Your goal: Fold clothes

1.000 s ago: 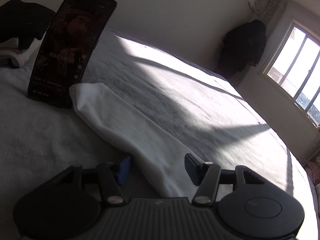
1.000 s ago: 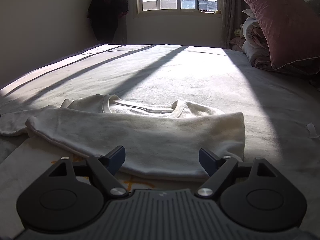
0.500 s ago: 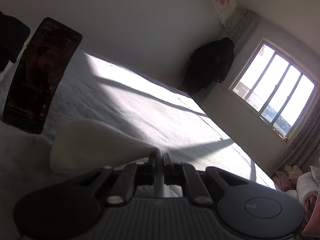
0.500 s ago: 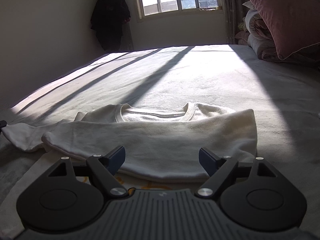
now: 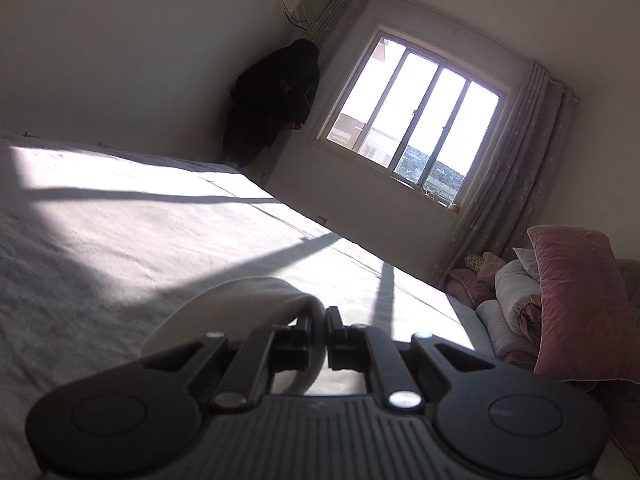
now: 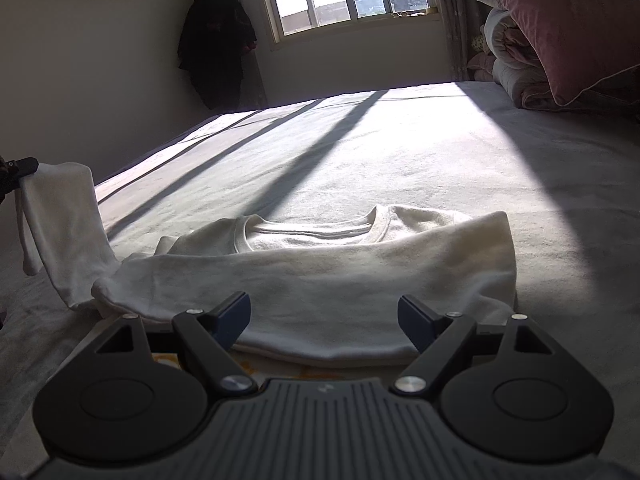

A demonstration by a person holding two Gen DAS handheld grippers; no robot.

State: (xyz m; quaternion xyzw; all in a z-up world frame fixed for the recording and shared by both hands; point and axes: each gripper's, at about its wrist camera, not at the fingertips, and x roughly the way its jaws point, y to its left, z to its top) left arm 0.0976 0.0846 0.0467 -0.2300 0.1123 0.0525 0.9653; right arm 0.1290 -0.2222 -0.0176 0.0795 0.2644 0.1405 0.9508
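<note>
White sleeve (image 5: 240, 304) is clamped in the left hand-held gripper (image 5: 319, 332); only the right view shows the right hand-held gripper (image 6: 324, 314) spread apart.

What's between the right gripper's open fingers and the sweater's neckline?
Right wrist view: only the sweater's own folded body lies between the right gripper and the neckline.

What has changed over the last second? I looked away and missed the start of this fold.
The left gripper, open around the sleeve a second ago, has shut on it and lifted it off the bed, so it hangs above the sweatshirt. The phone has left the left view. The right gripper stays open at the sweatshirt's near edge; the body lies flat as before.
</note>
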